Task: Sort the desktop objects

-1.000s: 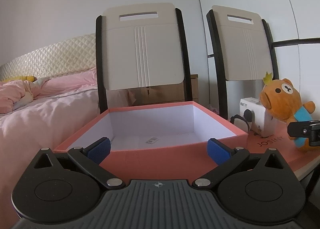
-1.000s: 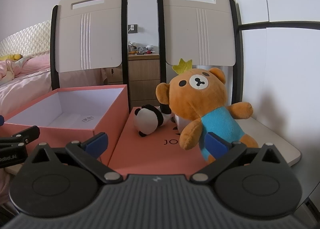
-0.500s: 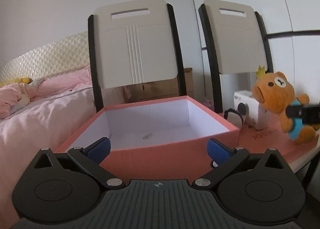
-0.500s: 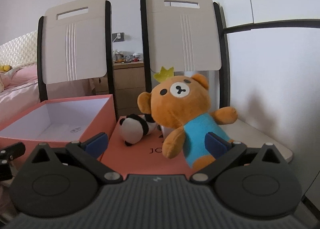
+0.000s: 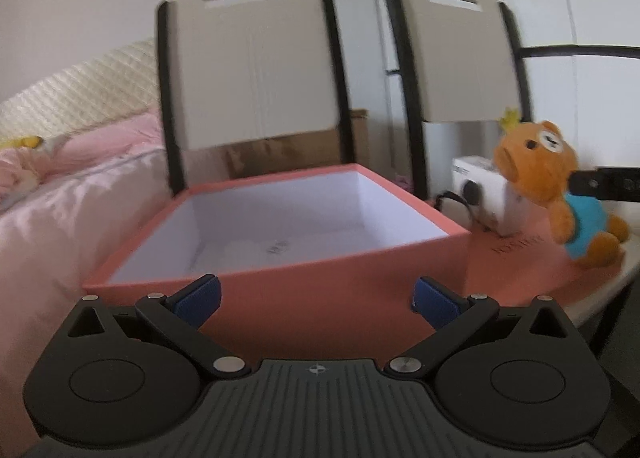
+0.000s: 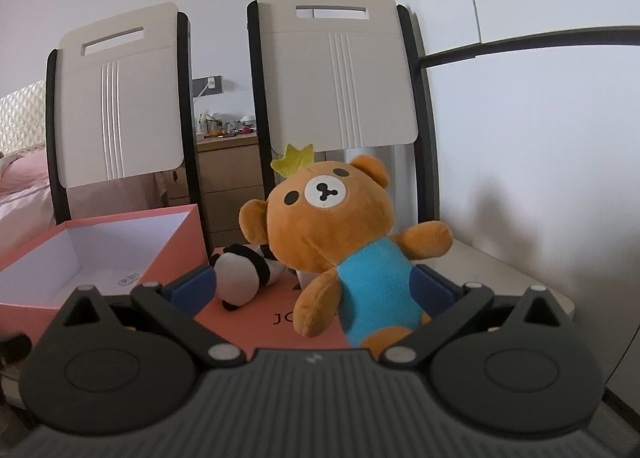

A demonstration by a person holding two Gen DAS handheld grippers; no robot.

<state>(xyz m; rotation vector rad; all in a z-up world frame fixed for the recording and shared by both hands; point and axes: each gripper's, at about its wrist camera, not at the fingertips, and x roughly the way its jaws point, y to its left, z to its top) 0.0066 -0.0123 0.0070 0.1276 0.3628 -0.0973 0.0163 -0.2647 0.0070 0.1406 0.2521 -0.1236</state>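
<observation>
An orange plush bear (image 6: 328,218) in a blue shirt with a yellow crown sits on the pink box lid (image 6: 248,318), leaning back. My right gripper (image 6: 313,291) is open, and the bear's blue body sits between its wide-spread fingers. A small panda plush (image 6: 240,276) lies on the lid to the bear's left. In the left wrist view the open pink box (image 5: 352,258) shows a white inside holding only a small sticker. My left gripper (image 5: 316,300) is open and holds nothing, just in front of the box's near wall. The bear (image 5: 536,174) appears at the right there.
A white boxy device (image 5: 484,194) with a black cord stands on the lid behind the bear. Two folded white chairs (image 6: 340,78) lean against the wall behind the table. A bed with pink bedding (image 5: 60,186) lies to the left. A wooden nightstand (image 6: 228,162) stands behind.
My right gripper has moved forward and right until the bear sits between its fingers. The left gripper has shifted slightly and its view is blurred.
</observation>
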